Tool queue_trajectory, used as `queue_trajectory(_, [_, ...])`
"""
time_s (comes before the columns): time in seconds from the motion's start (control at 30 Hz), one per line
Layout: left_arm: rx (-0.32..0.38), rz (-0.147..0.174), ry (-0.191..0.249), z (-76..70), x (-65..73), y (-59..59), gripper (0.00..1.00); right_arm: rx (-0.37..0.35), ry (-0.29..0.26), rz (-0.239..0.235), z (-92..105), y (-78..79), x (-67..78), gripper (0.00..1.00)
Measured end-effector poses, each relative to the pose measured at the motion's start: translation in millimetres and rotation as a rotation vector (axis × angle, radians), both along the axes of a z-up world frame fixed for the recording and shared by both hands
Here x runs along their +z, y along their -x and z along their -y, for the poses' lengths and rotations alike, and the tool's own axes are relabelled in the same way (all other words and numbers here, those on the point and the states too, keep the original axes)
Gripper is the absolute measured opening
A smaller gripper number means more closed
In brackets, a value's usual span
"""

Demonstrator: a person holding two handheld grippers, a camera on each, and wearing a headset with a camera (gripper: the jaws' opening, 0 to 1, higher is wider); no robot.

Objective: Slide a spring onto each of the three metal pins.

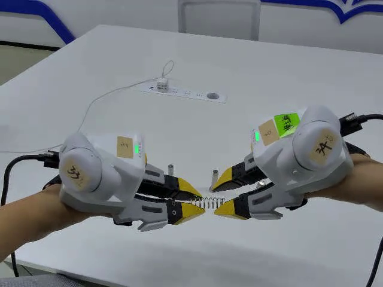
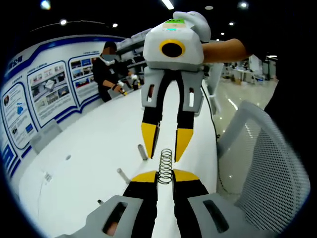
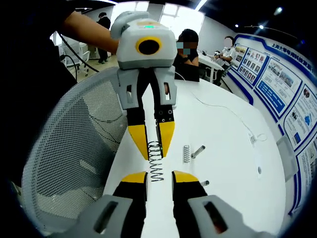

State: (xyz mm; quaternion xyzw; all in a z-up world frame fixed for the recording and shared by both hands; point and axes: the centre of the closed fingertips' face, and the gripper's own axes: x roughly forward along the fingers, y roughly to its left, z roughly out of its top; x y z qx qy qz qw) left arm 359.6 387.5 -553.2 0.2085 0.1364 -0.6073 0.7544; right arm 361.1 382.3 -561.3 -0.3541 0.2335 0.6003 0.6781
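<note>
A steel spring (image 1: 209, 203) hangs level between the two grippers, just above the white table (image 1: 257, 89). My left gripper (image 1: 201, 201) is shut on one end of it, and in the left gripper view the yellow tips (image 2: 143, 177) pinch the spring (image 2: 166, 161). My right gripper (image 1: 215, 200) faces it, open, with its tips on either side of the spring's other end (image 3: 156, 173) without closing on it. Short metal pins (image 1: 170, 170) (image 1: 215, 177) stand upright just behind the tips. A second spring (image 3: 186, 152) lies on the table beside a pin (image 3: 198, 151).
A white power strip (image 1: 185, 92) with a thin cable lies mid-table. A grey chair (image 1: 218, 18) stands at the far edge and a mesh chair (image 2: 267, 163) is close beside the table. People stand in the background (image 2: 106, 69). The table's near edge runs just below the grippers.
</note>
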Motion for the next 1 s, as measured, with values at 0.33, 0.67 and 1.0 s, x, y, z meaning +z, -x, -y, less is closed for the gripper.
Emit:
queue_trajectory(0.33, [0.001,0.001,0.028,-0.7,6.1,-3.5,0.10,-0.044,-0.056,-0.061,-0.2,-0.6,0.3,0.12])
queue_trajectory(0.67, [0.010,0.000,0.022,-5.0,7.3,-2.7,0.10,-0.036,-0.160,-0.085,-9.9,1.5,23.6,0.11])
queue_trajectory(1.0, [0.019,0.007,-0.016,-7.3,2.3,-3.6,0.10,-0.023,-0.233,-0.104,-22.6,5.1,35.5,0.11])
